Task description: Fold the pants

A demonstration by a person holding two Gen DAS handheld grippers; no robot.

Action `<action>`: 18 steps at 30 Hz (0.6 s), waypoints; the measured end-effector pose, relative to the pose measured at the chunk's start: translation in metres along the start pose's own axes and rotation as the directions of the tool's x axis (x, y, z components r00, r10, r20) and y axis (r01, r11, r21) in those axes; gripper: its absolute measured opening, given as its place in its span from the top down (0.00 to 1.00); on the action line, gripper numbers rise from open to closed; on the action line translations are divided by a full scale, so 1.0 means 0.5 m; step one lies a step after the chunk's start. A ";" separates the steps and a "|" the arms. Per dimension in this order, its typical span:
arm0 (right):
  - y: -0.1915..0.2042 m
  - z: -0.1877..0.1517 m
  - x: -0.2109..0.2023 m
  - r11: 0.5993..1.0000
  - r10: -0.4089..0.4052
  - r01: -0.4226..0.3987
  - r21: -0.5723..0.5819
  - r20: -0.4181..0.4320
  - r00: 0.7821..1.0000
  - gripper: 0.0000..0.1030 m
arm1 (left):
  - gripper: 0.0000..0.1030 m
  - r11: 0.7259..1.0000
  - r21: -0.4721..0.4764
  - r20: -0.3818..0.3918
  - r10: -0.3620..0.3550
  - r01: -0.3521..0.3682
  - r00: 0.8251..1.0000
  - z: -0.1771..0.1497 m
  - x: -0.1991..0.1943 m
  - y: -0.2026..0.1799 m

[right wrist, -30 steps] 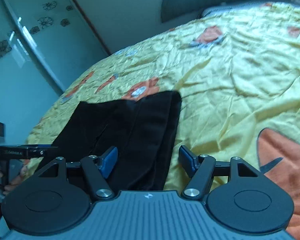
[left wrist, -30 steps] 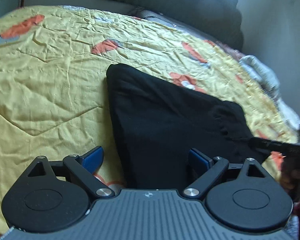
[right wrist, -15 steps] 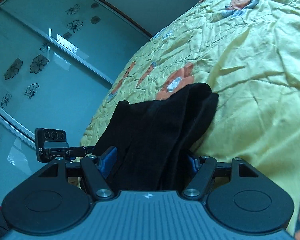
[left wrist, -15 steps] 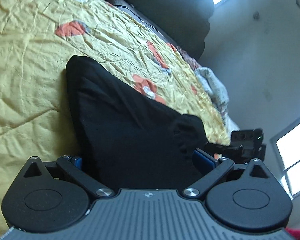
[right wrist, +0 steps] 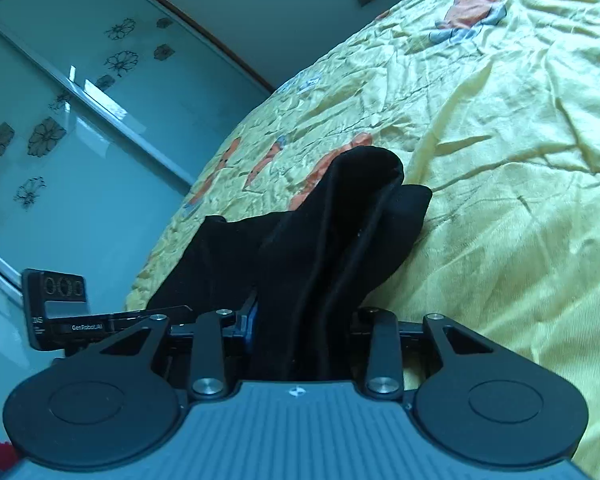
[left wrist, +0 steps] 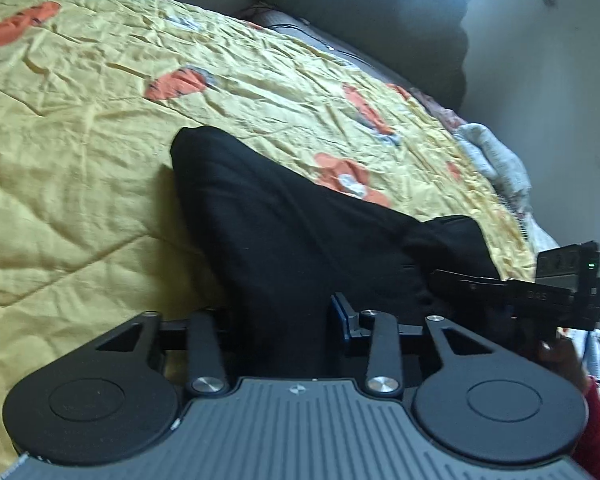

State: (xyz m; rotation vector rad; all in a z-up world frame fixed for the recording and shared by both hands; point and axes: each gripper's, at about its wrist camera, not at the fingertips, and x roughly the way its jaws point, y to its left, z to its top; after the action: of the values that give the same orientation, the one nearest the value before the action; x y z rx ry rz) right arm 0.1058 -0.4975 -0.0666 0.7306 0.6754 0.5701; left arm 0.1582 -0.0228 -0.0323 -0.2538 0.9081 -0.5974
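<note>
Black cloth fills the gap of each gripper. In the left wrist view the left gripper (left wrist: 284,318) is closed on the near edge of the pants (left wrist: 284,236); one blue pad shows on the right of the fabric, the other is buried in it. In the right wrist view the right gripper (right wrist: 300,322) is likewise clamped on a bunched, ridged fold of the pants (right wrist: 328,248), with a sliver of blue pad at the left of the cloth.

Each view catches the other tool off to one side: the right gripper (left wrist: 540,292) sits at the right edge of the left view, by the far corner of the garment, and the left gripper (right wrist: 100,322) sits low left in the right view, where the lettering "GenRobot.AI" can be read on its arm.

Beyond the grippers the pants stretch away over the yellow quilt (left wrist: 80,140) with orange patches, covering the bed. Only the left view shows the dark headboard (left wrist: 360,12); only the right view shows the glass wardrobe doors (right wrist: 68,120) printed with flowers.
</note>
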 end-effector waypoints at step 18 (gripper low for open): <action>0.179 0.019 -0.002 0.953 -0.122 0.153 -0.263 0.131 0.984 0.72 | 0.81 0.892 0.269 0.297 0.281 -0.362 0.913 -0.004 -0.085 -0.145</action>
State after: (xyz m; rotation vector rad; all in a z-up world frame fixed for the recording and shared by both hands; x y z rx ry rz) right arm 0.0913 -0.4471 0.0063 0.4504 0.5247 0.4776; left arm 0.1090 -0.0567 0.0274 0.1162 0.5780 -0.3806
